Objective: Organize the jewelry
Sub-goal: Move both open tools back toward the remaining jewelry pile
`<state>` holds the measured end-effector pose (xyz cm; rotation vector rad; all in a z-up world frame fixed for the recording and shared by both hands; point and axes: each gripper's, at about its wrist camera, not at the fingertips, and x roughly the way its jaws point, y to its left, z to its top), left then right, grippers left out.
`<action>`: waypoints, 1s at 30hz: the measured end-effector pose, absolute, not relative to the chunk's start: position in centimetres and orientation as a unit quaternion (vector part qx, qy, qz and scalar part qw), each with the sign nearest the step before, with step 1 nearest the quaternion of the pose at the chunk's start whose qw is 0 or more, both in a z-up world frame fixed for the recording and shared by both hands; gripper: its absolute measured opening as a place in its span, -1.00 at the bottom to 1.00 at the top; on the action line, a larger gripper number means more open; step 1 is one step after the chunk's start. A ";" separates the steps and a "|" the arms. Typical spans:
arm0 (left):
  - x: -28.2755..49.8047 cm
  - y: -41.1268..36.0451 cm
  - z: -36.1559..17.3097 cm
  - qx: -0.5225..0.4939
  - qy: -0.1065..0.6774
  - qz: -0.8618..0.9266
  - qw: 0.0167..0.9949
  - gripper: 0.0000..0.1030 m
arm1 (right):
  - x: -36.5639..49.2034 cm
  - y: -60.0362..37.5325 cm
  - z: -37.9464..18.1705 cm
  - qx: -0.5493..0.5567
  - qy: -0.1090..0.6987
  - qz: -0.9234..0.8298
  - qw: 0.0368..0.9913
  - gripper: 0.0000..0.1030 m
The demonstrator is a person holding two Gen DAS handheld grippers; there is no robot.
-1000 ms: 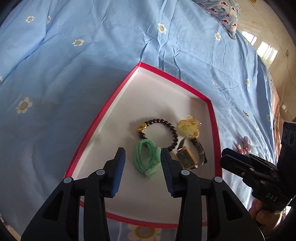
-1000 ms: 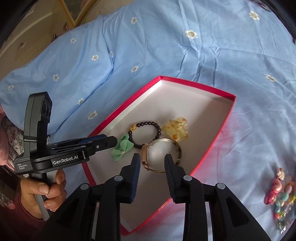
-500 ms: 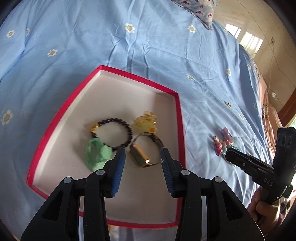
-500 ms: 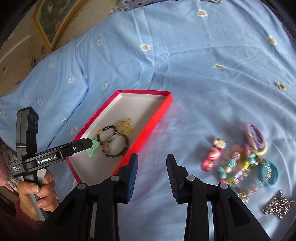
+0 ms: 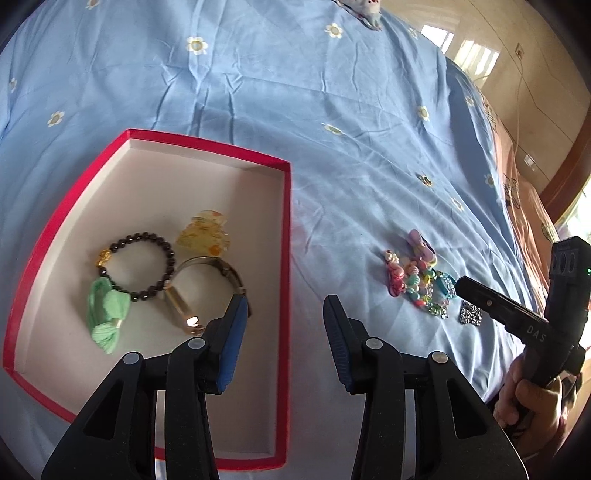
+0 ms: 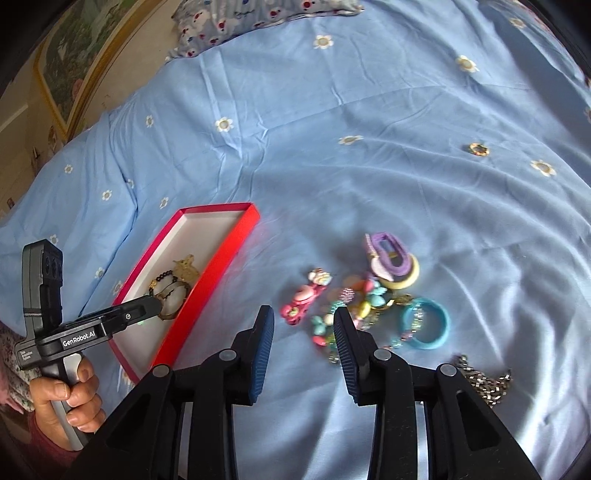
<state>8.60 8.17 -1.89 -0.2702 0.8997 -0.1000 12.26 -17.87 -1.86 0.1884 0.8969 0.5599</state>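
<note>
You have four pieces in the red box (image 5: 284, 236); a pile of jewelry (image 6: 369, 295) waits on the bed (image 6: 332, 129). Both hand-held grippers, left (image 5: 282, 317) and right (image 6: 303, 328), have just been opening, jaws apart and empty.

This is a bedroom in a home. A bed (image 6: 332, 110) fills both views, spread with a light blue cover (image 5: 295, 92) printed with small white daisies. A patterned pillow (image 6: 258, 14) lies at its far end. At the far left, a framed picture (image 6: 74, 62) hangs on a cream wall. At the far right, sunlight falls on a tiled floor (image 5: 517, 55).
</note>
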 end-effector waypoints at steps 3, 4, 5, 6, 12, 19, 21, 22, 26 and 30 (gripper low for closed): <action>8.9 7.3 -1.9 -0.124 0.436 -0.055 0.890 -0.20 | 12.3 -18.8 -2.0 0.095 0.426 0.260 0.861 -0.30; 9.0 7.1 -1.9 -0.122 0.437 -0.056 0.890 -0.20 | 12.4 -19.1 -2.0 0.097 0.426 0.258 0.861 -0.30; 9.2 6.8 -1.9 -0.120 0.438 -0.058 0.889 -0.20 | 12.4 -19.3 -2.1 0.098 0.427 0.257 0.862 -0.30; 9.2 6.6 -1.9 -0.118 0.438 -0.060 0.889 -0.20 | 12.4 -19.5 -2.1 0.099 0.427 0.255 0.862 -0.30; 10.0 5.0 -2.2 -0.105 0.446 -0.073 0.886 -0.18 | 12.9 -20.4 -2.4 0.103 0.428 0.247 0.863 -0.30; 11.2 2.7 -2.6 -0.092 0.453 -0.088 0.882 -0.16 | 13.9 -21.0 -2.4 0.106 0.428 0.244 0.864 -0.30; 11.6 1.9 -2.7 -0.087 0.455 -0.094 0.881 -0.16 | 14.2 -21.0 -2.4 0.105 0.429 0.244 0.864 -0.30; 11.8 1.6 -2.7 -0.085 0.456 -0.098 0.881 -0.16 | 14.4 -21.0 -2.4 0.104 0.429 0.245 0.863 -0.30; 12.7 0.5 -3.0 -0.077 0.460 -0.107 0.878 -0.16 | 15.3 -20.9 -2.4 0.101 0.429 0.245 0.863 -0.30; 13.7 -0.6 -3.4 -0.075 0.467 -0.121 0.873 -0.16 | 16.4 -20.5 -2.6 0.093 0.432 0.250 0.862 -0.30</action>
